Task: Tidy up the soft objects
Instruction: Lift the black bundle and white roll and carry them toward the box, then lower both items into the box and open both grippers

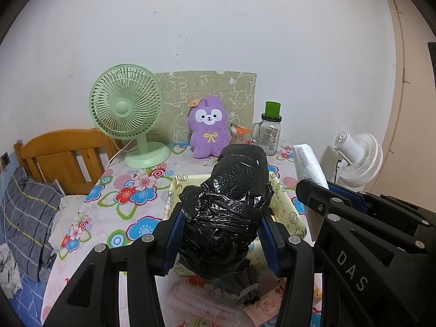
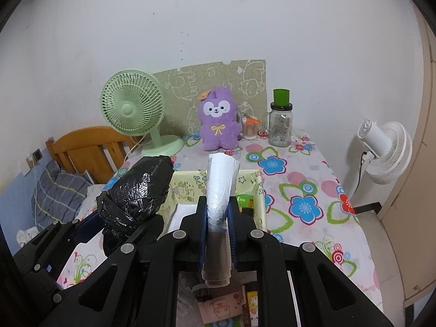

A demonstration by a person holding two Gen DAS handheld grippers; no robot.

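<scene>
You have 1 roll in each hand. Your left tongs [image 1: 220,234] are clamped on the black roll [image 1: 231,207] of plastic bags, pads pressing its lower part, and it hangs just above the yellow bin [image 1: 286,204] on the floral worktop [image 1: 130,190]. Your right tongs [image 2: 218,234] are squeezed narrow on the white roll [image 2: 220,190], which stands up between the pads over the same bin [image 2: 188,188].

The step in hand looks like lowering both rolls into the bin. Bring them down 1 at a time, so the 2 tools, now close side by side, do not knock together. Lower the black roll first, since it is bulkier and needs the room; lay it along the bin's long side. Let go only when it rests on the bottom, as soft plastic springs back and may roll. Keep clear of the purple plush [image 1: 208,128] and the jar [image 1: 268,133] behind.
</scene>
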